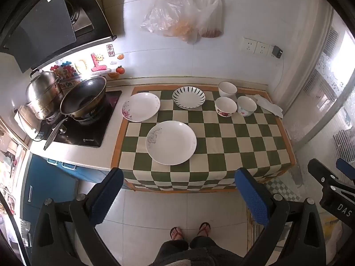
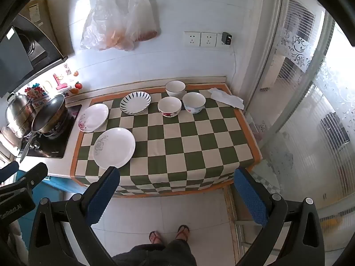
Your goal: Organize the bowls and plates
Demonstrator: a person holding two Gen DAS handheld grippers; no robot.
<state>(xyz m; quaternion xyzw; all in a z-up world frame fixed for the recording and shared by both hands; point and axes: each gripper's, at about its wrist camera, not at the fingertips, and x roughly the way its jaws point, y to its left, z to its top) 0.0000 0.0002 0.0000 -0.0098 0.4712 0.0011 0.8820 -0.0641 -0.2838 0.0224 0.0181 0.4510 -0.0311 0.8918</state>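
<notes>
Three plates lie on the checkered cloth: a white plate with a grey flower (image 1: 171,142) (image 2: 114,147) nearest me, a pink-flowered plate (image 1: 141,106) (image 2: 93,117) behind it to the left, and a black-striped plate (image 1: 188,97) (image 2: 135,102) at the back. Three bowls stand at the back right: a plain white bowl (image 1: 227,90) (image 2: 175,88), a red-flowered bowl (image 1: 225,106) (image 2: 169,106) and a blue-patterned bowl (image 1: 246,106) (image 2: 194,102). My left gripper (image 1: 178,196) and right gripper (image 2: 176,194) are both open and empty, held high in front of the counter's front edge.
A wok (image 1: 84,98) and a steel pot (image 1: 43,95) sit on the stove at the left. A white cloth (image 2: 226,97) lies at the back right corner. Plastic bags (image 2: 119,22) hang on the wall. A glass door (image 2: 310,110) stands at the right. My feet (image 1: 189,230) are on the tiled floor.
</notes>
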